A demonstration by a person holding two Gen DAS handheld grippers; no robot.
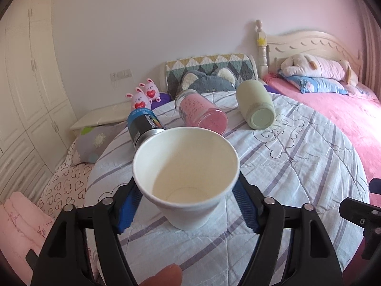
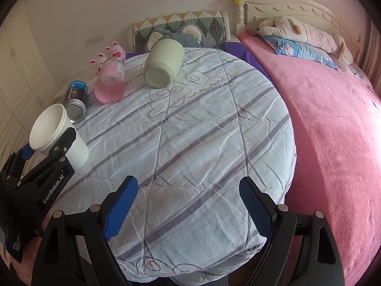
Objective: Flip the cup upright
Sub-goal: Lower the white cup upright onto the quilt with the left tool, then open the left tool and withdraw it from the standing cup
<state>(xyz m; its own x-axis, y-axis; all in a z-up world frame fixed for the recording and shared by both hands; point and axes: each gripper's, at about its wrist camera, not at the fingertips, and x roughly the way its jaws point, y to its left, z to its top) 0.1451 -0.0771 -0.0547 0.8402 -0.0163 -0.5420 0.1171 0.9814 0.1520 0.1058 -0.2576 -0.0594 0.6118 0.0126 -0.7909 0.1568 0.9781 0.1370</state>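
Left gripper (image 1: 187, 195) clasped the white paper cup (image 1: 187, 176), mouth up on the striped quilt (image 1: 297, 166).
Flip looked done; only release remained. Right gripper (image 2: 188, 205) hung wide, empty.

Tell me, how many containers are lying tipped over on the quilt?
3: a dark can nearest the upright white cup, a pink jar beside it, and a pale green jar farthest right. None seems hidden.
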